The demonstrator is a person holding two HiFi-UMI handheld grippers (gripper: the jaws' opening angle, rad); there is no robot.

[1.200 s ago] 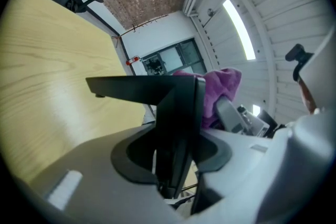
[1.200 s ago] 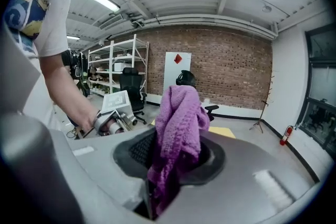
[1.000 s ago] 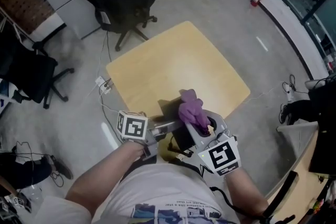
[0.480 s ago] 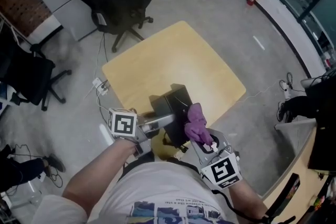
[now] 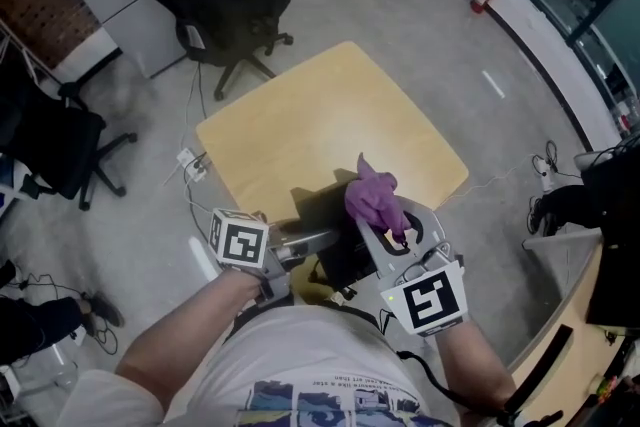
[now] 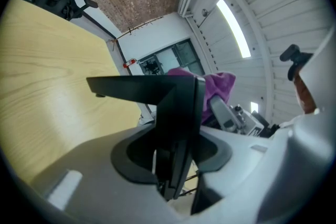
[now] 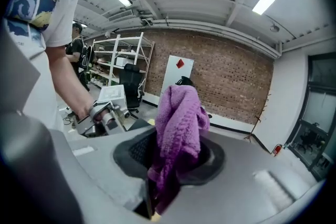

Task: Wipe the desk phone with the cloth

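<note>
Desk phone (image 5: 342, 257): in the head view I find it as a black body at the near edge of the yellow table (image 5: 330, 105), directly in front of the person. I cannot tell whether it rests on the top or is lifted off it. The left gripper (image 5: 322, 237) reaches in level from the left and meets the phone's side. The right gripper (image 5: 390, 233) comes in from the right, carrying a purple cloth (image 5: 372, 195) bunched upright just above and beside the phone. I cannot confirm contact between cloth and phone here. A black office chair (image 5: 215, 10) stands well beyond the far side of the table. In the left gripper view, the left gripper (image 6: 173, 149) has its jaws pinching the desk phone (image 6: 178, 107), which stands edge-on between them. The cloth (image 6: 218, 86) shows just behind the phone's upper edge, and the table (image 6: 42, 86) spreads to the left. In the right gripper view, the right gripper (image 7: 173, 165) is clamped on the cloth (image 7: 181, 118), which rises from between the jaws in a tall fold. The left gripper (image 7: 102, 115) is visible beyond it to the left.
</note>
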